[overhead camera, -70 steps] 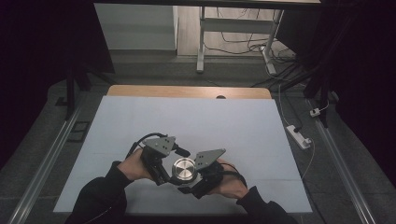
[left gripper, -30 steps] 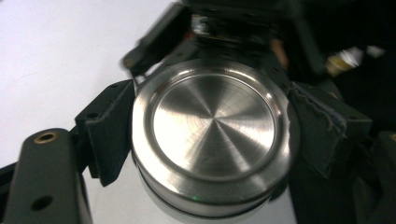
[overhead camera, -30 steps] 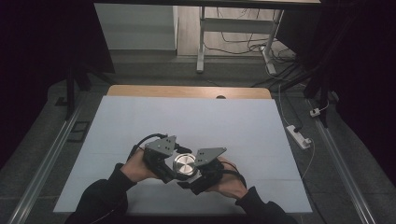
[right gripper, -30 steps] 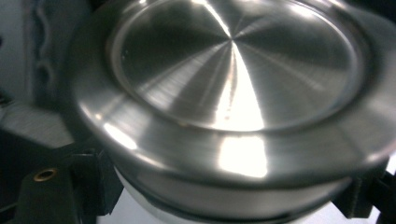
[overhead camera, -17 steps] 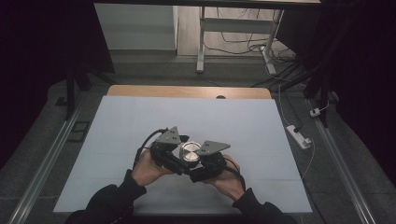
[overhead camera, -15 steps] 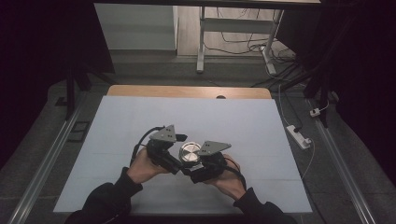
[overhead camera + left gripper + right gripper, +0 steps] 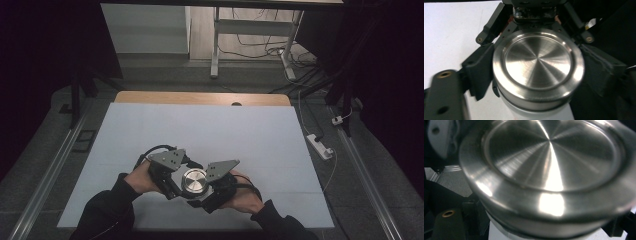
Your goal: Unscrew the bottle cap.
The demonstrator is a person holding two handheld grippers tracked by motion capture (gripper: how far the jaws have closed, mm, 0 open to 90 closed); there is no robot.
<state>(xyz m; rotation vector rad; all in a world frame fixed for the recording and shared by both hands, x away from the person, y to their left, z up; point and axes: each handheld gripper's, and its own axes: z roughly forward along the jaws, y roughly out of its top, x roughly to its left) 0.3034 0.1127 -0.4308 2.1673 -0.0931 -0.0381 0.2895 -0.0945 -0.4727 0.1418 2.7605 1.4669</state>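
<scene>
A white container (image 7: 534,115) with a round brushed-steel lid (image 7: 194,181) stands upright near the table's front edge, between both hands. My left gripper (image 7: 173,183) comes in from the left. Its jaws have just been closing, and in the left gripper view they press on the two sides of the lid (image 7: 537,62). My right gripper (image 7: 206,194) comes in from the right and is shut lower down on the white body (image 7: 499,230), under the lid (image 7: 549,170). The right gripper's linkage (image 7: 534,10) shows behind the lid in the left gripper view.
The white tabletop (image 7: 210,130) stretches away from the hands to a wooden strip (image 7: 200,98) at its far edge. Metal rails (image 7: 47,172) run along both sides. A white power strip (image 7: 320,146) lies on the floor at the right, and desk legs (image 7: 215,45) stand beyond.
Half a second ago the left gripper sat higher and farther round the lid. It has since come back to the lid's near left side. The container and the right hand stayed put.
</scene>
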